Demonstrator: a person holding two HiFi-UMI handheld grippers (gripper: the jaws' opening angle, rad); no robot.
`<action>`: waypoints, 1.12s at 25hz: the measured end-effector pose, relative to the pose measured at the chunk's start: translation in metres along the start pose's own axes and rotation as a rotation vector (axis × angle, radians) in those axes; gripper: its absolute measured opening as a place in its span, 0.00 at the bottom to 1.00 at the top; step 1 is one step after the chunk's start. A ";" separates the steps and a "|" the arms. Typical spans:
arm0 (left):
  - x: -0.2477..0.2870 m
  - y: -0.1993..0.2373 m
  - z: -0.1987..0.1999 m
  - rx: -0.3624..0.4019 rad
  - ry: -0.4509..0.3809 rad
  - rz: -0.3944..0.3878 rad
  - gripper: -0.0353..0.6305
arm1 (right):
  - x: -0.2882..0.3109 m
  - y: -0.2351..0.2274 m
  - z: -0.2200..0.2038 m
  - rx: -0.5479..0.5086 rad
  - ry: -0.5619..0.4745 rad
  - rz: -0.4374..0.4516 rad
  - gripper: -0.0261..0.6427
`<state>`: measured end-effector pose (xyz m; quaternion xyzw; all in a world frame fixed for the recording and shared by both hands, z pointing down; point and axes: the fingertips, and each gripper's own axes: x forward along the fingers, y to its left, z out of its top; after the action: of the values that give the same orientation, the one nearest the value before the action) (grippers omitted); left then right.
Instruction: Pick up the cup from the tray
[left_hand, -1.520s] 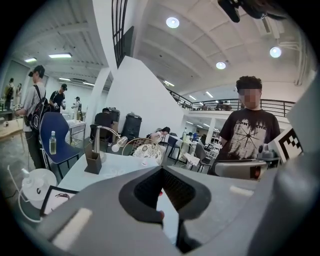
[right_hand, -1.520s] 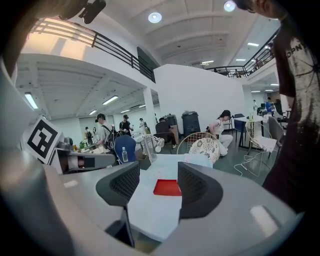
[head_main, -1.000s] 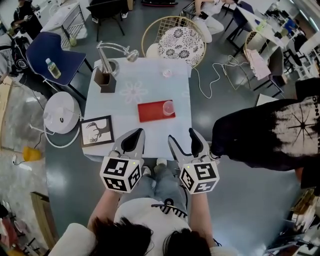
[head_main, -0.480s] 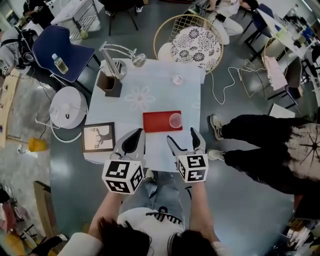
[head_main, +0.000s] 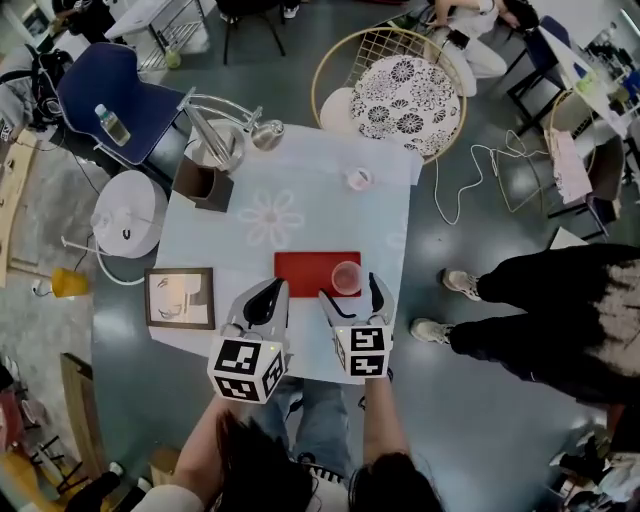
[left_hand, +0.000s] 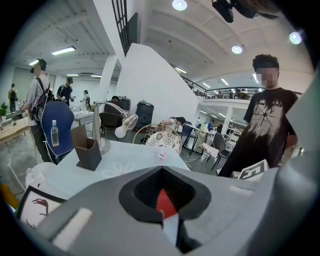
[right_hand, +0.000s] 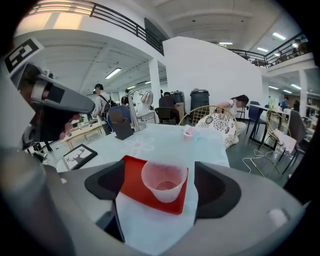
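The cup (right_hand: 164, 181) is a small, see-through pinkish plastic tumbler, upright and empty. It stands at the 3 o'clock end of a flat red rectangular tray (head_main: 305, 273) near the front of the worktop (head_main: 300, 215), which is covered in a pale blue cloth with a faint flower print.

The right hand-held gripper (head_main: 349, 290) has just been opening and its jaws are wide. The cup shows in the gap just ahead, untouched by the pads. The left hand-held gripper (head_main: 272, 290), at the tray's 7 o'clock, has its jaws together and empty.

Nothing blocks the cup. A framed picture (head_main: 180, 297) lies at 9 o'clock, a brown box (head_main: 200, 183) and a metal lamp (head_main: 225, 125) at 10 o'clock, and a small pink pot (head_main: 358, 178) at 12 o'clock.
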<state>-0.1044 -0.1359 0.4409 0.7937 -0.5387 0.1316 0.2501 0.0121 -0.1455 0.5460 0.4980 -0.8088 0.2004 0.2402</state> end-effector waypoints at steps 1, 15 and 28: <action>0.004 0.001 -0.004 -0.002 0.007 0.002 0.05 | 0.005 -0.002 -0.004 0.001 0.004 0.001 0.70; 0.028 0.006 -0.033 0.080 0.072 0.053 0.05 | 0.035 -0.011 -0.013 -0.064 0.035 -0.047 0.55; 0.037 0.001 -0.031 0.023 0.063 0.048 0.05 | 0.012 -0.032 0.005 -0.056 0.005 -0.081 0.54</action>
<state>-0.0893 -0.1487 0.4846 0.7789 -0.5479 0.1685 0.2544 0.0353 -0.1707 0.5515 0.5228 -0.7928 0.1688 0.2639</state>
